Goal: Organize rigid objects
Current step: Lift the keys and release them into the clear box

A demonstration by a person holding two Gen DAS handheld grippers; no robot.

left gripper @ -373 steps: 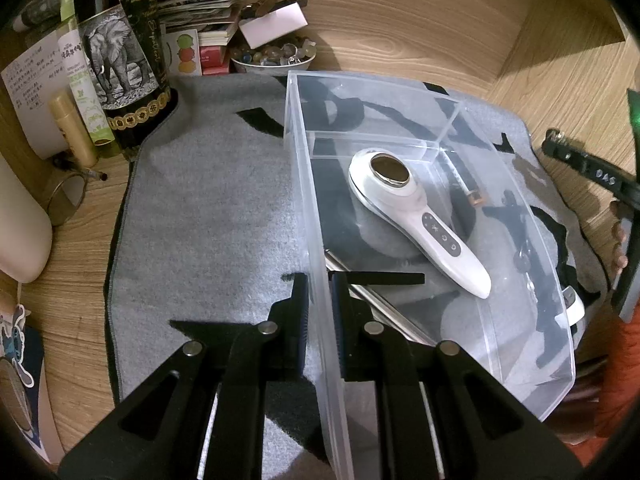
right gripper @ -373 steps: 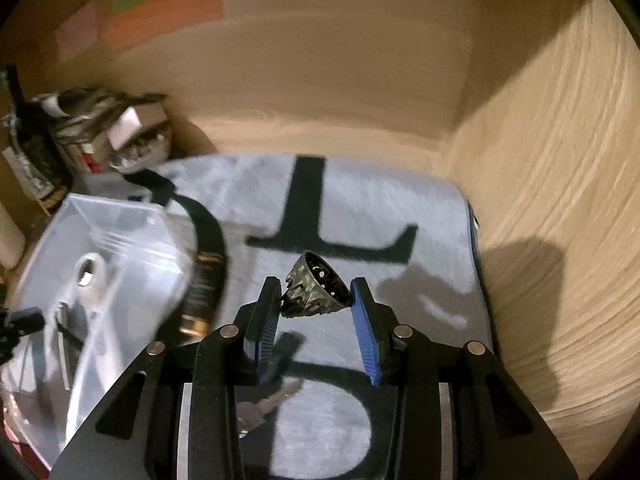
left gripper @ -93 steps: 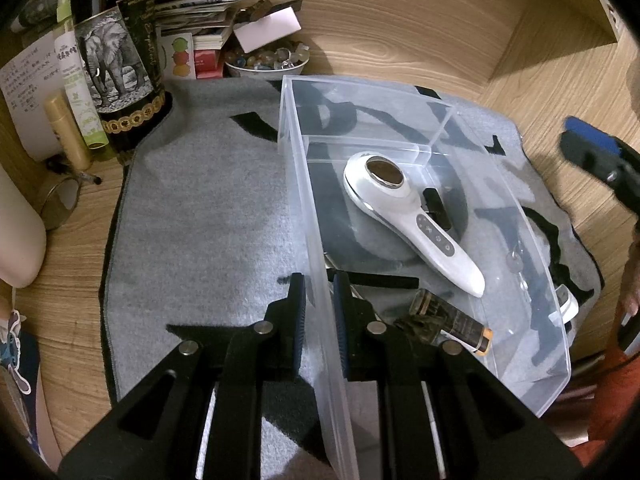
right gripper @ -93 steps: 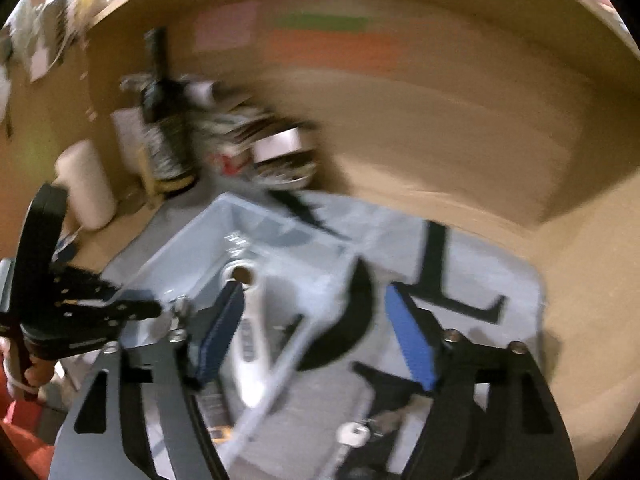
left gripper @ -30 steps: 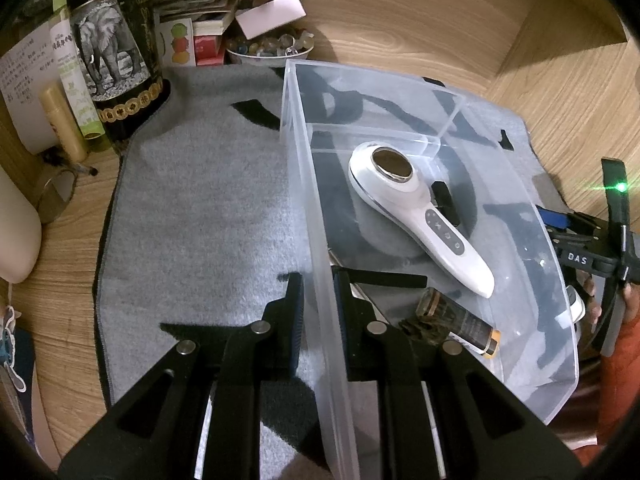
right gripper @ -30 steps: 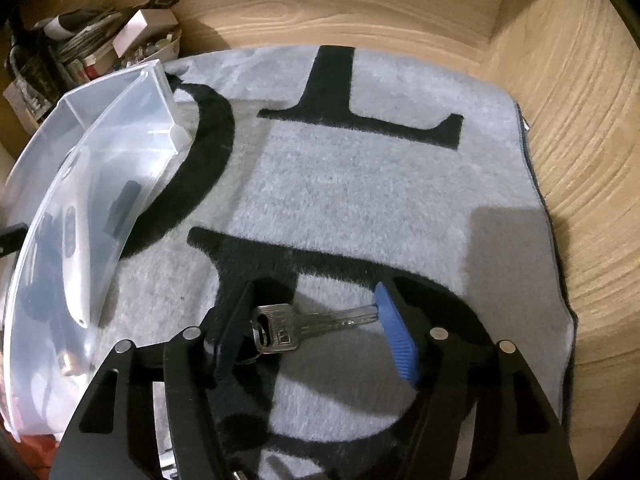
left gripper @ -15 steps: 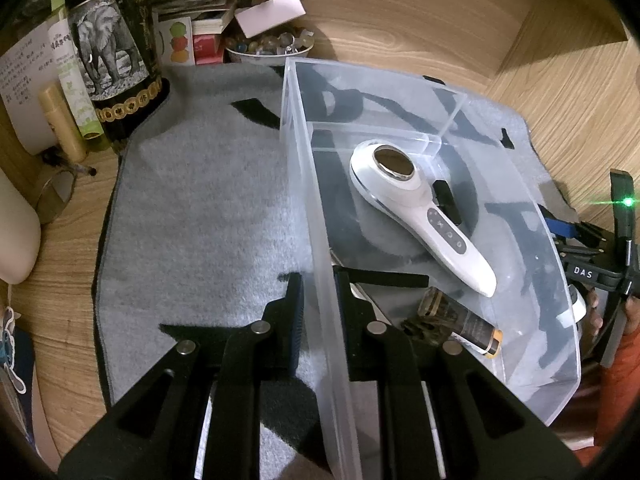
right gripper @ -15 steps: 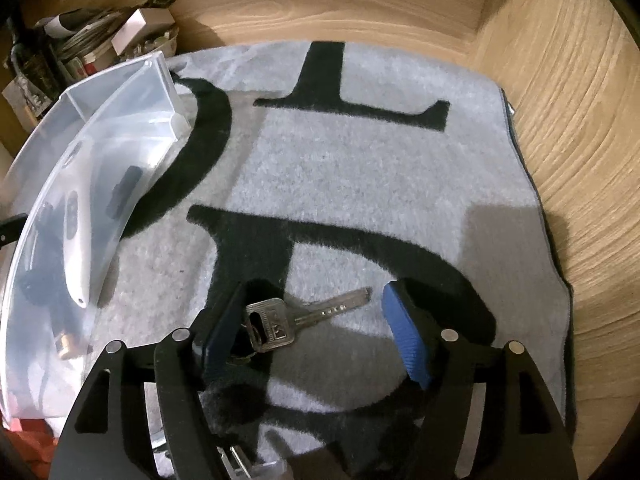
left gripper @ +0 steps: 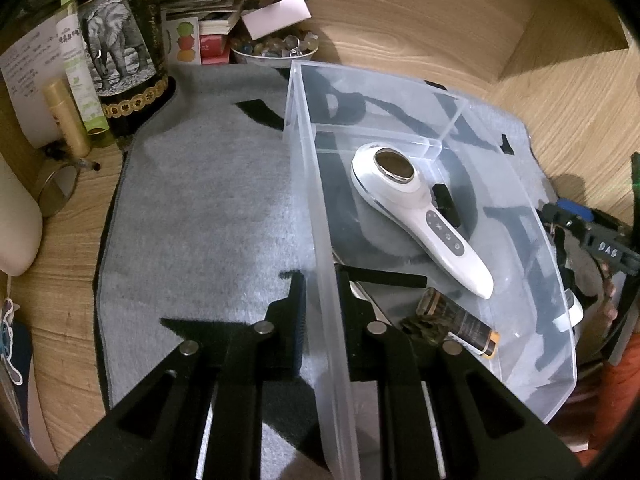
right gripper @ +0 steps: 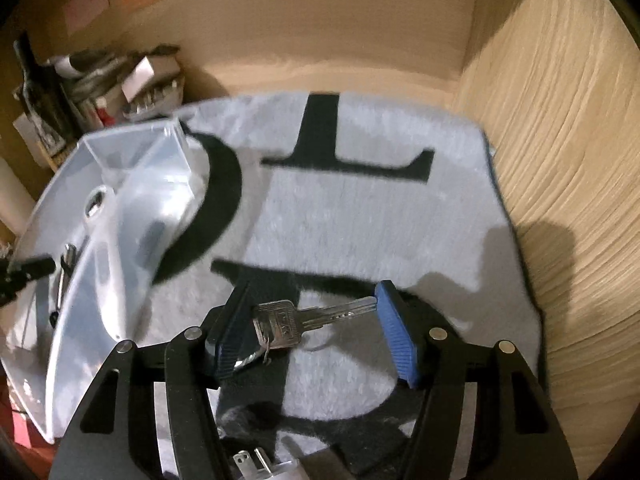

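Observation:
My left gripper (left gripper: 320, 300) is shut on the near left wall of the clear plastic bin (left gripper: 312, 184), one finger on each side. Inside the bin lie a white handheld device (left gripper: 420, 216), a small black piece (left gripper: 445, 204), a dark tube with an orange end (left gripper: 460, 326) and a small dark camouflage piece (left gripper: 424, 324). My right gripper (right gripper: 308, 320) holds a silver key (right gripper: 304, 320) lengthwise between its blue pads, lifted above the grey mat (right gripper: 360, 216). The bin (right gripper: 132, 208) shows at the left of the right wrist view.
A tin with an elephant picture (left gripper: 116, 64), bottles, papers and a bowl of stones (left gripper: 272, 46) crowd the back left. Wooden walls close the back and right. A white plug (right gripper: 272, 466) lies just under my right gripper.
My right gripper has closed on the key and lifted it off the mat, the view tilting up. The left gripper keeps its hold on the bin wall.

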